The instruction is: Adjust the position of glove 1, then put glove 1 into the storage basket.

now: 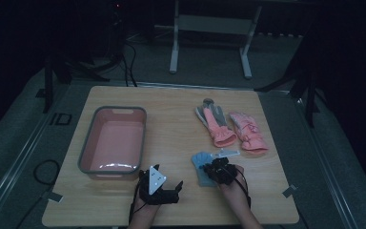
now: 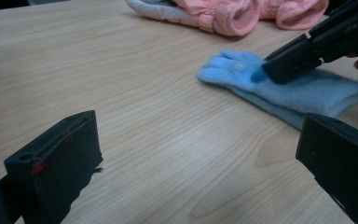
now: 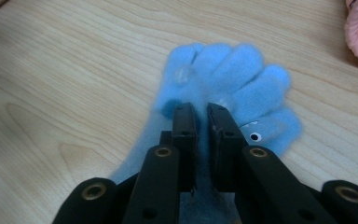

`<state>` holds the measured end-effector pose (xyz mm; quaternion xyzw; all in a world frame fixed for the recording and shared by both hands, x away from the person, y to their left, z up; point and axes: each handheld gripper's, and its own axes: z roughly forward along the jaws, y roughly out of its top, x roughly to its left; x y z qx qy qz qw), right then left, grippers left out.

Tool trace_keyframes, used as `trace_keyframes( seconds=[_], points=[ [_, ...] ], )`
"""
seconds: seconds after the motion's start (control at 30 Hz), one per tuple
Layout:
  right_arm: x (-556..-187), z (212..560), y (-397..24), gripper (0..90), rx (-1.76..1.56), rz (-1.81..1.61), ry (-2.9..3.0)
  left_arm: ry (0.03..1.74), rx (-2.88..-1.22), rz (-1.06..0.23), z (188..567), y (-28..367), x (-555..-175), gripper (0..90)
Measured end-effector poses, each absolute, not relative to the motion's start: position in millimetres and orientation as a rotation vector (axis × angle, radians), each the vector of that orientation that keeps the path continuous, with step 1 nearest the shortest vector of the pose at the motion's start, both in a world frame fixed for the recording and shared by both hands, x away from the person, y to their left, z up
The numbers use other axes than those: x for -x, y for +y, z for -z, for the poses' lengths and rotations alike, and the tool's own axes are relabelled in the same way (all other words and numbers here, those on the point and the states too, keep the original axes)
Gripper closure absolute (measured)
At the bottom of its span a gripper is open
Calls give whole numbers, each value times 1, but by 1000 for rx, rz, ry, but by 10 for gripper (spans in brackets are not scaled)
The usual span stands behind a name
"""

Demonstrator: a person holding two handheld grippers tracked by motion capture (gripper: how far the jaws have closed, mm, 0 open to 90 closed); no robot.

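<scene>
Near the front right of the wooden table [image 1: 171,102], a small blue glove [image 3: 223,70] lay flat, its fingers pointing away from the person and its cuff toward the table's near edge. Over its palm stood the right gripper [image 3: 201,109], tilted down, the jaws drawn almost together with a narrow gap between them and their tips at the fuzzy fabric; whether a fold of wool was already caught between the pads could not be told. The step in hand looked like the pickup of that glove. The next move would call for a firm pinch on a tuft of fabric before any lift, since a loose knit can slip out of a shallow bite. The left gripper [image 2: 196,154] rested on the table beside it, jaws wide apart with nothing between them, aimed toward the glove. Farther back on the right lay a pair of pink gloves [image 1: 231,126], side by side. On the left sat a pink tub [image 1: 88,143] with a grey rim, a likely place for the gloves, though that was only a guess.
</scene>
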<state>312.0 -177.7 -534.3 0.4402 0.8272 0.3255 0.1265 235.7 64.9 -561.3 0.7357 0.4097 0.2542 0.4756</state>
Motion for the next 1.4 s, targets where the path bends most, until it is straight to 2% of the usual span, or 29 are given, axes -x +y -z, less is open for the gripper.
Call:
trace_keyframes(
  seconds=[0.1, 0.17, 0.37, 0.43, 0.6, 0.67, 0.73, 0.87, 0.9, 1.0, 1.2, 1.4],
  points=[
    [-312, 536, -178, 794, -1280, -952, 2412, 987, -1811, -614, 561, 65, -236, 0],
    [-312, 535, -180, 739, -1281, -970, 2416, 978, -1823, -592, 561, 65, -237, 0],
    [-312, 520, -194, 481, -1260, -1069, 2401, 898, -1899, -457, 561, 65, -242, 0],
    [-314, 516, -202, 352, -1265, -1097, 2416, 884, -1950, -420, 560, 63, -244, 0],
    [-322, 517, -219, 197, -1305, -1129, 2445, 884, -2007, -280, 553, 60, -248, 0],
    [-323, 519, -222, 203, -1309, -1127, 2450, 870, -2037, -304, 550, 55, -247, 0],
    [-327, 521, -230, 180, -1341, -1200, 2461, 790, -2052, -320, 548, 50, -247, 87],
    [-331, 522, -233, 153, -1330, -1233, 2464, 671, -2097, -345, 544, 34, -252, 119],
    [-334, 519, -233, 156, -1340, -1253, 2477, 646, -2107, -341, 544, 31, -253, 151],
    [-339, 516, -230, 156, -1349, -1281, 2487, 533, -2138, -317, 542, 16, -259, 161],
    [-353, 524, -219, 135, -1397, -1238, 2508, 312, -2243, -379, 544, -11, -269, 223],
    [-362, 533, -207, 164, -1390, -1122, 2494, 172, -2295, -428, 549, -21, -271, 367]
  ],
)
